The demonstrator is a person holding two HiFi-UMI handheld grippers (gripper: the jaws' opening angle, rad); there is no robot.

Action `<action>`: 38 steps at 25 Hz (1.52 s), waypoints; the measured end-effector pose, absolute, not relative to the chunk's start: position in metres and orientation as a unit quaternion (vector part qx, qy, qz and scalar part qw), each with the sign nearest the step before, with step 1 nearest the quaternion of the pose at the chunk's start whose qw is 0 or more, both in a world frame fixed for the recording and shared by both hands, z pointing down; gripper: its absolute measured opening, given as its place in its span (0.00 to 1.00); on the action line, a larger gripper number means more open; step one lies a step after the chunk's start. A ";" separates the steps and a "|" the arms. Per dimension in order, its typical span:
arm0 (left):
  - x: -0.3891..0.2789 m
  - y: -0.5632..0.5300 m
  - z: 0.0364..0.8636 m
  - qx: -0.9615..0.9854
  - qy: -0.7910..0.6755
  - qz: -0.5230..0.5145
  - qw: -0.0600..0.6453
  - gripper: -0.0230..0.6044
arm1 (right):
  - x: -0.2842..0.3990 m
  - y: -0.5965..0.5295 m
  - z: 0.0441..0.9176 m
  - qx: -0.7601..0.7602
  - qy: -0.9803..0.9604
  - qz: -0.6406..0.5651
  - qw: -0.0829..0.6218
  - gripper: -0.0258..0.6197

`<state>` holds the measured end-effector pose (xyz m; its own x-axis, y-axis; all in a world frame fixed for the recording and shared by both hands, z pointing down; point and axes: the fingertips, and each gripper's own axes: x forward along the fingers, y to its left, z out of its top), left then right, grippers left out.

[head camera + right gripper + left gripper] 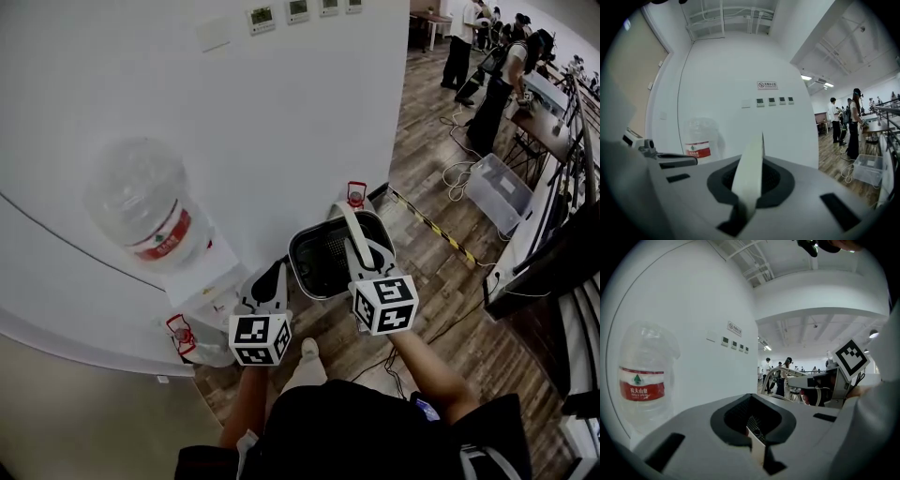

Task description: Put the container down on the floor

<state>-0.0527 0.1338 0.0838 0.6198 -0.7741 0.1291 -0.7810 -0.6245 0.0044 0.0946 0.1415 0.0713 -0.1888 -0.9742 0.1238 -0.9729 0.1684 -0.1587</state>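
Observation:
The container (328,255) is a grey bin with a wide rim and dark mesh inside, held up off the wooden floor (441,291) in front of me. My left gripper (272,281) sits at its near left rim. My right gripper (357,211) reaches over the opening from the near right rim. In the left gripper view the grey rim (693,427) fills the lower frame, and the left gripper (757,446) is pinched shut in a dark notch. In the right gripper view the right gripper (752,173) is a thin white strip, shut, rising over the mesh hollow (773,180).
A water dispenser with a clear bottle (141,211) stands against the white wall at my left. Farther along the floor are a yellow-black tape strip (431,225), loose cables (459,178) and a clear plastic box (502,192). People (487,75) stand at desks at the back right.

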 end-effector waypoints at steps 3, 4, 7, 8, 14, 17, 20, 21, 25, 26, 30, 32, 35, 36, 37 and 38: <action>-0.052 0.109 0.085 0.898 -0.434 0.058 0.034 0.06 | 0.094 0.117 0.072 -0.635 0.765 -0.102 0.002 0.09; -0.052 0.100 0.085 0.898 -0.435 0.057 0.036 0.06 | 0.094 0.108 0.071 -0.635 0.766 -0.102 0.002 0.09; -0.049 0.073 0.082 0.899 -0.432 0.055 0.038 0.06 | 0.095 0.082 0.068 -0.636 0.765 -0.102 0.003 0.09; -0.049 0.064 0.082 0.900 -0.431 0.055 0.039 0.06 | 0.096 0.074 0.067 -0.636 0.765 -0.102 0.003 0.09; -0.050 0.014 0.076 0.902 -0.425 0.057 0.042 0.06 | 0.095 0.024 0.061 -0.644 0.758 -0.105 0.003 0.09; -0.052 -0.009 0.076 0.903 -0.423 0.059 0.049 0.06 | 0.093 0.002 0.058 -0.646 0.756 -0.105 0.001 0.09; -0.048 -0.030 0.072 0.908 -0.413 0.057 0.049 0.06 | 0.093 -0.018 0.055 -0.650 0.753 -0.105 0.000 0.09; -0.047 -0.036 0.071 0.909 -0.409 0.057 0.049 0.06 | 0.093 -0.024 0.054 -0.652 0.751 -0.105 -0.001 0.09; -0.047 -0.060 0.073 0.914 -0.399 0.056 0.052 0.06 | 0.093 -0.047 0.054 -0.661 0.743 -0.104 -0.004 0.09; -0.048 -0.066 0.075 0.914 -0.398 0.056 0.054 0.06 | 0.092 -0.052 0.055 -0.663 0.741 -0.104 -0.006 0.09; -0.054 -0.086 0.081 0.915 -0.394 0.056 0.068 0.06 | 0.087 -0.071 0.059 -0.669 0.736 -0.107 -0.012 0.09; -0.056 -0.095 0.084 0.915 -0.392 0.058 0.076 0.06 | 0.085 -0.079 0.060 -0.672 0.733 -0.108 -0.017 0.09; -0.059 -0.108 0.084 0.914 -0.393 0.056 0.087 0.06 | 0.082 -0.090 0.062 -0.677 0.728 -0.109 -0.023 0.09; -0.059 -0.112 0.084 0.914 -0.391 0.054 0.090 0.06 | 0.081 -0.093 0.063 -0.678 0.726 -0.111 -0.026 0.09; -0.058 -0.114 0.085 0.915 -0.388 0.052 0.091 0.06 | 0.080 -0.095 0.065 -0.679 0.725 -0.113 -0.028 0.09; -0.058 -0.116 0.085 0.917 -0.386 0.051 0.093 0.06 | 0.079 -0.097 0.067 -0.680 0.723 -0.115 -0.030 0.09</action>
